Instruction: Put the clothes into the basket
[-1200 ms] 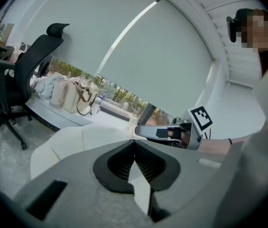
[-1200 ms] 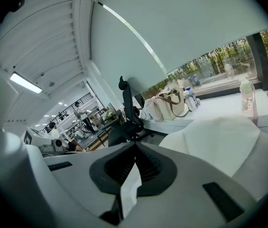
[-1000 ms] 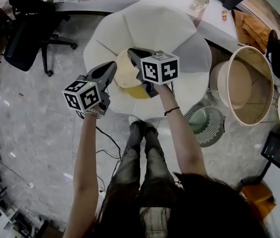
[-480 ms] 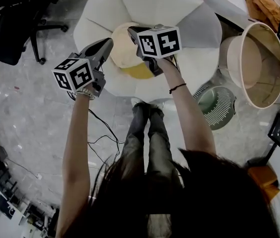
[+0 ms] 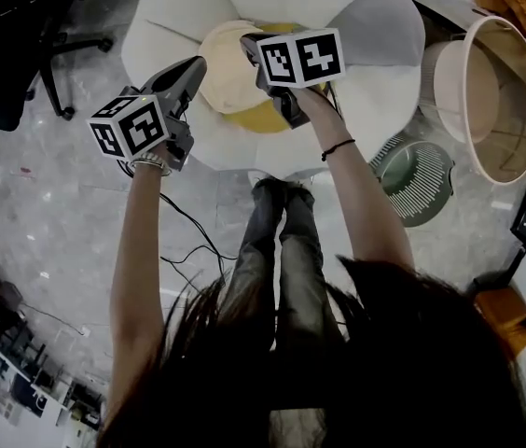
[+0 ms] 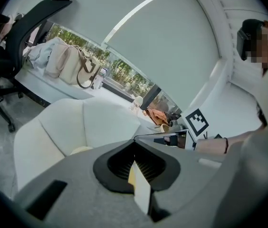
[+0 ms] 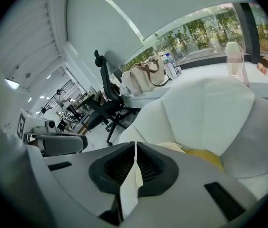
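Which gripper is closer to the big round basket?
Right. The right gripper is on the basket's side of the cream cloth; the left gripper is on the cloth's far side, farther from the basket.

On the seat of the petal-shaped chair (image 5: pixel 366 26), just beyond the person's legs (image 5: pixel 277 250), the top garment (image 5: pixel 230 68) lies over a second garment (image 5: pixel 265 119) whose near edge shows from under it. The left gripper (image 5: pixel 195 63) is at the top garment's left edge and the right gripper (image 5: pixel 248 44) at its right, each with a strip of it between its jaws. The basket (image 5: pixel 504 101) stands right of the chair with a fan (image 5: pixel 412 180) beside it, nearer the person, and an office chair (image 5: pixel 6 54) is well off to the left.
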The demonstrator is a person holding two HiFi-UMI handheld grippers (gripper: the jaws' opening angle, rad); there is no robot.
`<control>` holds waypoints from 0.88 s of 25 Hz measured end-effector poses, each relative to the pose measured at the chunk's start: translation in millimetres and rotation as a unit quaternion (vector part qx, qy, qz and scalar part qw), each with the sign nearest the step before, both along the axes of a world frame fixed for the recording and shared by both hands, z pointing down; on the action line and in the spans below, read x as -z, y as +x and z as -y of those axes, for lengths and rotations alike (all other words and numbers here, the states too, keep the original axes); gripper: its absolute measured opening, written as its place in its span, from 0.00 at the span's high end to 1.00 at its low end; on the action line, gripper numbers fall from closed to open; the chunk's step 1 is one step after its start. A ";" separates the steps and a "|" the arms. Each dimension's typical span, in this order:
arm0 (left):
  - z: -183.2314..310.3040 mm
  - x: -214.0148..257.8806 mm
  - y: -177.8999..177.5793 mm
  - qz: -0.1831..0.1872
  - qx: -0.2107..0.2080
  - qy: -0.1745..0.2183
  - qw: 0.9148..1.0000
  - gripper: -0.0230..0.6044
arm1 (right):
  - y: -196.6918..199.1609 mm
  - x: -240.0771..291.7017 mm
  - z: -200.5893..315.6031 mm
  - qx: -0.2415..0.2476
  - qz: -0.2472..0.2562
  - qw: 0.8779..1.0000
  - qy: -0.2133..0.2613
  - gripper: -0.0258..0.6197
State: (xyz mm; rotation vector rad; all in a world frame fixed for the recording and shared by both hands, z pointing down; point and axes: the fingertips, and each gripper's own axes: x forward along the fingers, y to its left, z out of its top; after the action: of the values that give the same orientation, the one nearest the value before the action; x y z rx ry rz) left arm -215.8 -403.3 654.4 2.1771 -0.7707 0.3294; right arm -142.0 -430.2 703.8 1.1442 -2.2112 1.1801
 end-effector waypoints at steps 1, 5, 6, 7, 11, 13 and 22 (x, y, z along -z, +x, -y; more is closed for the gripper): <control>1.2 -3.3 0.0 0.000 -0.002 -0.001 1.000 0.95 | 1.1 -2.8 1.6 -0.008 0.005 1.000 -0.002 0.94; 4.1 -16.6 -1.3 0.001 -0.006 -0.008 1.000 0.95 | 4.4 -14.1 3.8 -0.027 0.015 0.999 -0.011 0.94; 4.3 -20.0 -1.9 0.002 -0.007 -0.010 1.000 0.95 | 4.2 -17.5 3.1 -0.028 0.017 0.999 -0.015 0.94; 4.2 -23.5 -2.6 0.002 -0.007 -0.014 1.000 0.95 | 3.9 -21.1 2.1 -0.030 0.018 0.999 -0.019 0.94; 5.2 -35.2 -5.3 0.001 -0.008 -0.025 1.000 0.95 | 1.2 -35.8 0.0 -0.034 0.021 0.999 -0.029 0.94; 6.1 -40.8 -6.5 0.003 -0.011 -0.028 1.000 0.95 | -1.4 -43.8 0.4 -0.035 0.024 0.998 -0.035 0.94; 7.4 -81.6 -5.7 -0.001 -0.008 -0.040 0.999 0.95 | -8.7 -95.0 -3.6 -0.043 0.040 0.996 -0.060 0.85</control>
State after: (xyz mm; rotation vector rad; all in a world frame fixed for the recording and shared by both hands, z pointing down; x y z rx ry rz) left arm -221.5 -410.7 736.0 2.1087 -0.7280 0.3594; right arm -150.8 -426.6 798.8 1.1720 -2.1333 1.3973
